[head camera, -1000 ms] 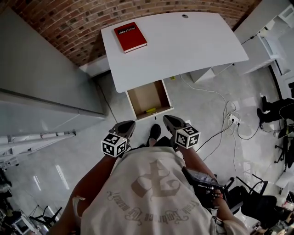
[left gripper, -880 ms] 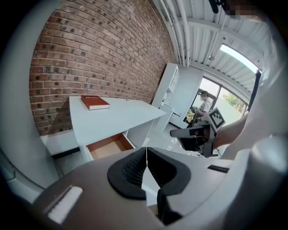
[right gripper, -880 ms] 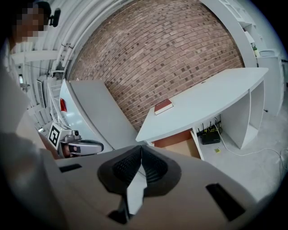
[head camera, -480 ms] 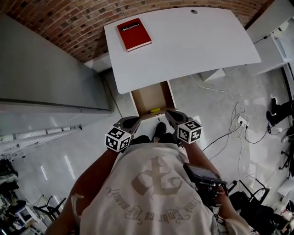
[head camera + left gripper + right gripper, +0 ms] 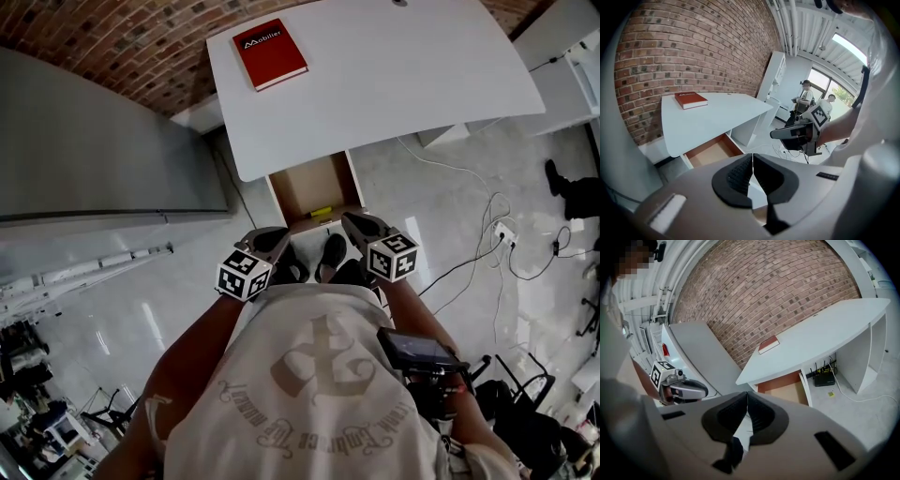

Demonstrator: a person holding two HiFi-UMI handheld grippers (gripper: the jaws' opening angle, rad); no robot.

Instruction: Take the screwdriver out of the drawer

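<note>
Risks first.
- The screwdriver point(image 5: 322, 212), a small yellow piece, lies inside the open drawer point(image 5: 309, 183), right against the drawer's front wall. That wall is the main hazard. A jaw coming in low over the drawer front could knock the rim or ride up on it and miss the tool.
- Pinned against the front wall, the tool leaves room for a jaw on one side only. A pinch from above looks safer than one from the side. A slim, round handle may roll or skid along the drawer floor if it is nudged off centre.
- Both grippers hang just short of the drawer front, one toward each corner. If both go in at once they could crowd each other over a narrow opening. One should lead.
- Neither gripper view shows the screwdriver. Each sees only the drawer's bare floor beyond its own body, so aiming depends on the head view.

Grippers.
- Left gripper point(image 5: 270, 236): jaws pressed together with their pads meeting at the tip. Nothing is between them and it touches nothing.
- Right gripper point(image 5: 353, 222): the same, pads closed on each other, empty and clear of the drawer.
- Judgement: whichever reaches in must spread its jaws before it dips into the drawer. Closed jaws would only shove the tool.
</note>
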